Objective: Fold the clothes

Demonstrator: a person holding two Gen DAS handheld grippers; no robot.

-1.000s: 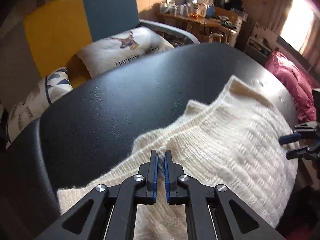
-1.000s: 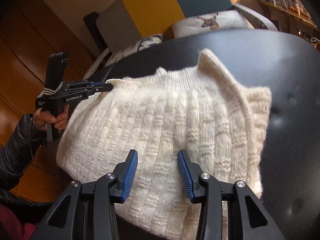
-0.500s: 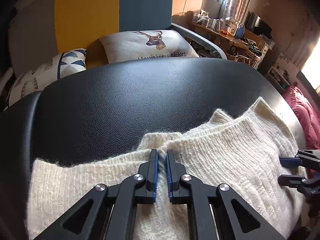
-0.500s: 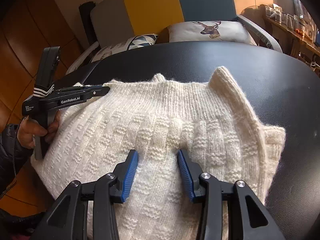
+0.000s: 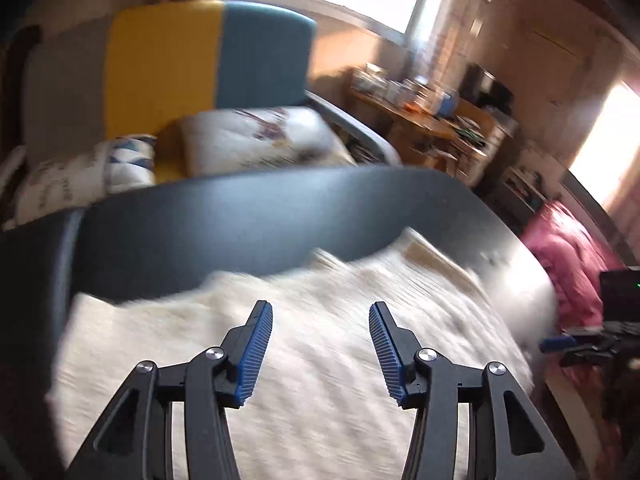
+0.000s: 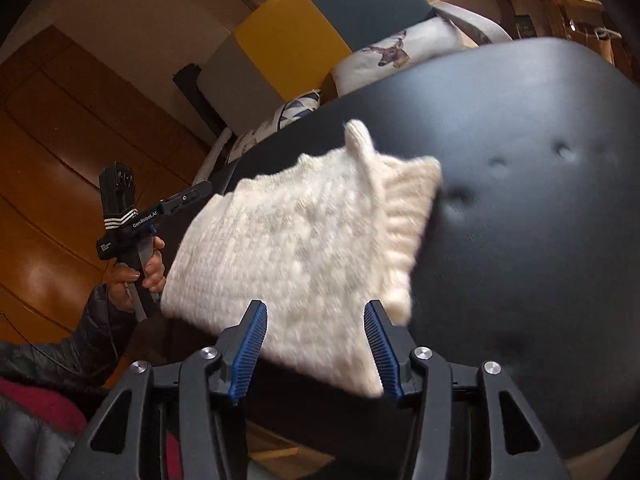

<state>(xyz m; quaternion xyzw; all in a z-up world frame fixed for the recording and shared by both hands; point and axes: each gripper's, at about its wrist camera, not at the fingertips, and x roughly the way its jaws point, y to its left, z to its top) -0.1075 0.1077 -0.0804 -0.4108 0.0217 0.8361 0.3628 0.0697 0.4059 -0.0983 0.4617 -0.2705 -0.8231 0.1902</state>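
A folded cream sweater [image 6: 304,240] fills the frame centre beyond the wide-open, empty right gripper [image 6: 314,346]; the left gripper [image 5: 320,350], likewise open, hovers over it.

"GenRobot.AI" printed on left tongs [image 6: 192,196] body.

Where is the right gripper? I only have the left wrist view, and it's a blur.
Observer: The right gripper is open at the sweater's near edge, holding nothing.
Operator: Is the sweater folded?
Observer: Yes, it is a compact rectangle on the table, with a ribbed edge on its right side.
Operator: How does my left gripper sit from there?
Observer: The left gripper points at the sweater's far left corner. I cannot tell whether it touches.
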